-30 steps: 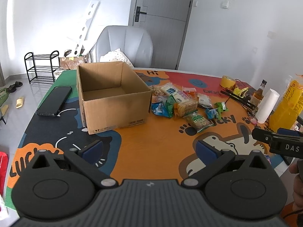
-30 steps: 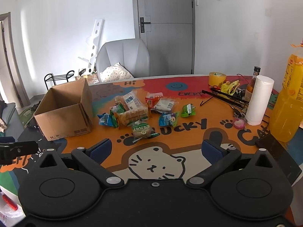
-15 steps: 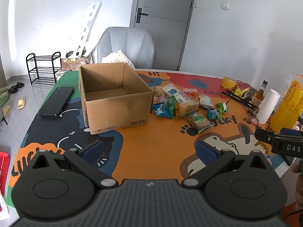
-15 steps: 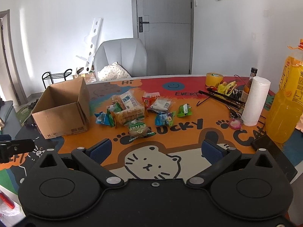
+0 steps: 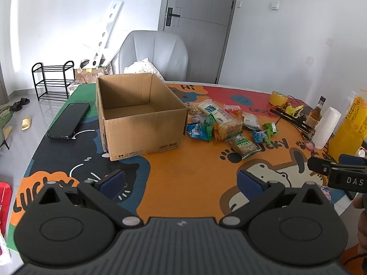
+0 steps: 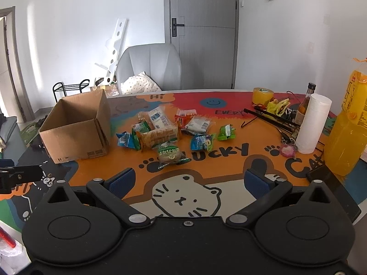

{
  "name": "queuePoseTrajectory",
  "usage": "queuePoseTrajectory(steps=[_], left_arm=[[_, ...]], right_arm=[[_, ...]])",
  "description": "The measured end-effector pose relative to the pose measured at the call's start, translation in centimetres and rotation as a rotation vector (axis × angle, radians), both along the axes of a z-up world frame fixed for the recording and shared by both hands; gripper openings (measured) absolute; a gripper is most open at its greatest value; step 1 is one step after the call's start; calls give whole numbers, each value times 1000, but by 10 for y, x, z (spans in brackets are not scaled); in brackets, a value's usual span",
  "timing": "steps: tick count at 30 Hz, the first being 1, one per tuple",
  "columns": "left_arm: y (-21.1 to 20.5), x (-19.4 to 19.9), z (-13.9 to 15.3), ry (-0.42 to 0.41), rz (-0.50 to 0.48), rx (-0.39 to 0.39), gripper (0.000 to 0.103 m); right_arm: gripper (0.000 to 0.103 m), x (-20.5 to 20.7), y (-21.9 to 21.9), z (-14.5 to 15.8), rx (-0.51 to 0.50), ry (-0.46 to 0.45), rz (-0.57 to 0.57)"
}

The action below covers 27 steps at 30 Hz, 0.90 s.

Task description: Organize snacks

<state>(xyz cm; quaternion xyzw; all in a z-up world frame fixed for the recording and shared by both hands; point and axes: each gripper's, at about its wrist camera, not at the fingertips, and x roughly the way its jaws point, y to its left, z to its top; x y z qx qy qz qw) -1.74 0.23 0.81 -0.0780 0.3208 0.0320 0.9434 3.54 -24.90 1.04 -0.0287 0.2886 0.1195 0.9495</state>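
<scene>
While clear of the snacks (image 6: 165, 135), left tongs (image 5: 181, 181) and right tongs (image 6: 189, 180) both spread wide, empty.

The room is bright with soft daylight that comes from the left side. On the white wall (image 5: 57, 27) there is a pale patch of light, a little washed out. The cardboard box (image 5: 140, 114) throws a short soft shadow on the counter (image 5: 195, 171), and its front face is darker than its inside. The yellow juice bottle (image 6: 348, 133) glows where light passes through it. Both fisheye views bend straight lines strongly near the edges; the door (image 6: 204, 32) frame curves. The corners go dark. Everything is sharp, without motion blur.
</scene>
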Motion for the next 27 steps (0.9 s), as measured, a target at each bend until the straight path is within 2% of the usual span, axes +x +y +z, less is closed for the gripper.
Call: queuePoseTrajectory(steps=[6,17,27], left_arm=[[-2,13,-5,-12,-14,-17,103],[-17,65,-25,-12,-79,-89,101],[-40,121,-36,-14,-99,-97,87]], right_arm=[[103,12,-4,-4,35,7,13],[102,52,-24,-26,124,40,14],[86,100,-32,-43,153,61,10]])
